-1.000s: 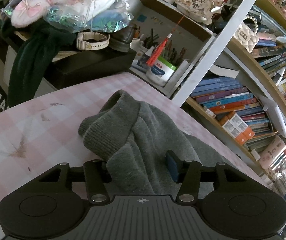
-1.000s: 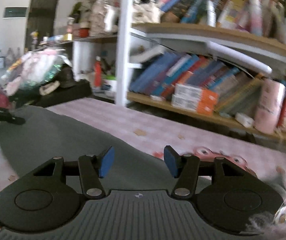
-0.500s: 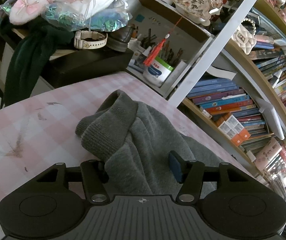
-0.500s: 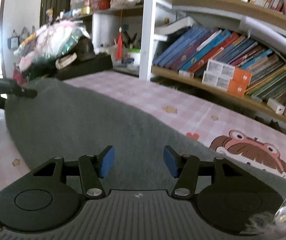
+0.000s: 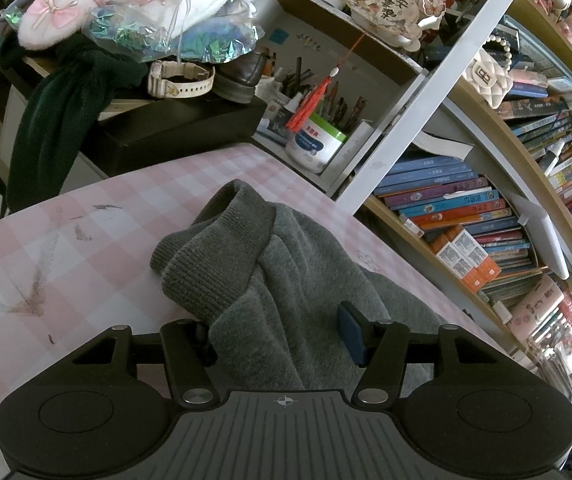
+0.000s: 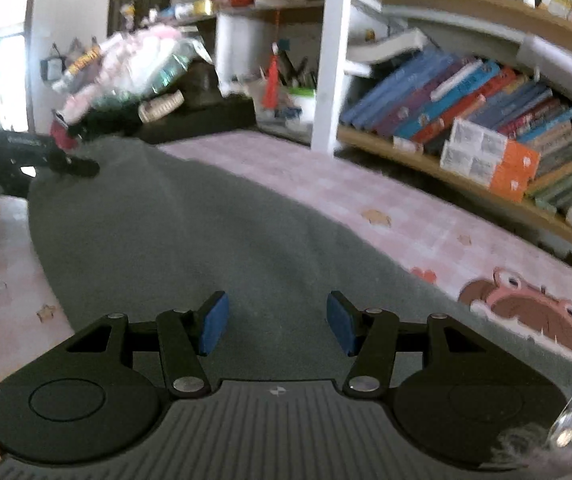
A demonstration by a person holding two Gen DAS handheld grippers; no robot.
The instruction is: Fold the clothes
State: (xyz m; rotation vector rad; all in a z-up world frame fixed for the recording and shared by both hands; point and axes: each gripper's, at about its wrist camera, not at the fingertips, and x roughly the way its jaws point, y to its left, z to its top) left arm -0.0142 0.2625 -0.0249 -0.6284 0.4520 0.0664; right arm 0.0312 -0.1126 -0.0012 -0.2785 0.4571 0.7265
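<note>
Left wrist view: the left gripper (image 5: 282, 338) points forward over a pink checked tabletop (image 5: 70, 264). A bunched fold of a grey sweater (image 5: 286, 276) fills the gap between its jaws. The right blue pad (image 5: 351, 338) sits against the cloth; the left pad is hidden behind the fold. The jaws have just been opening a little, with the fabric between them, and whether they grip it cannot be told. The sweater's ribbed cuff (image 5: 206, 268) lies rolled just ahead and left of the gripper. Beyond, to the right, a bookshelf (image 5: 466, 216) is packed with books.

Right wrist view, slightly blurred: the right gripper (image 6: 276, 328) hovers with its jaws apart and nothing between the blue pads. The grey sweater (image 6: 174, 232) lies spread flat on the tabletop under and ahead of it. Far left, the left gripper (image 6: 26, 156) sits at the sweater's far edge.
</note>
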